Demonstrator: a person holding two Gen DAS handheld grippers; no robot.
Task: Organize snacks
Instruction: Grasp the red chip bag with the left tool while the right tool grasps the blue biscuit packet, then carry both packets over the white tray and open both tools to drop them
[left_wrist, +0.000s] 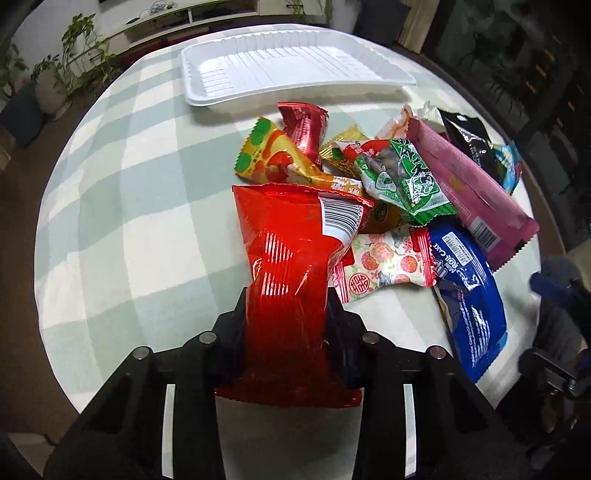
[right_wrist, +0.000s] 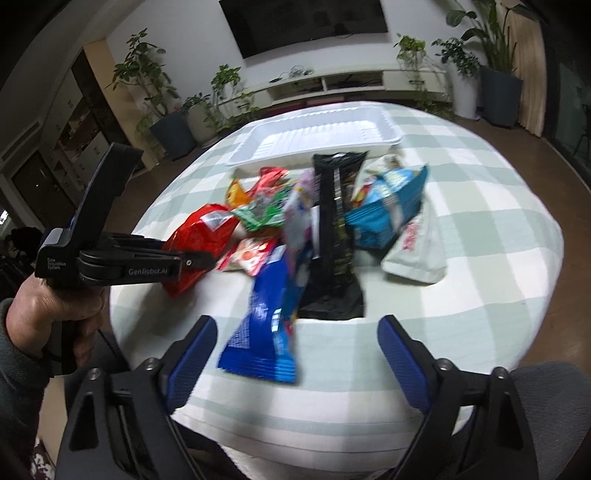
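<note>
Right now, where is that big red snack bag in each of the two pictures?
Left wrist view: the red bag fills the lower centre, pinched by the left gripper.
Right wrist view: the red bag lies at left of the pile, the left gripper clamped on it.
Shared landmark: the white tray behind the snacks.

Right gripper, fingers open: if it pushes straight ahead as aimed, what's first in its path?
Probably the blue roll cake packet, which lies nearest between the right gripper's open fingers; the black packet sits just beyond. Depth is uncertain in the blurred fisheye.

Glossy foil red bag — matt checked cloth tablecloth
</note>
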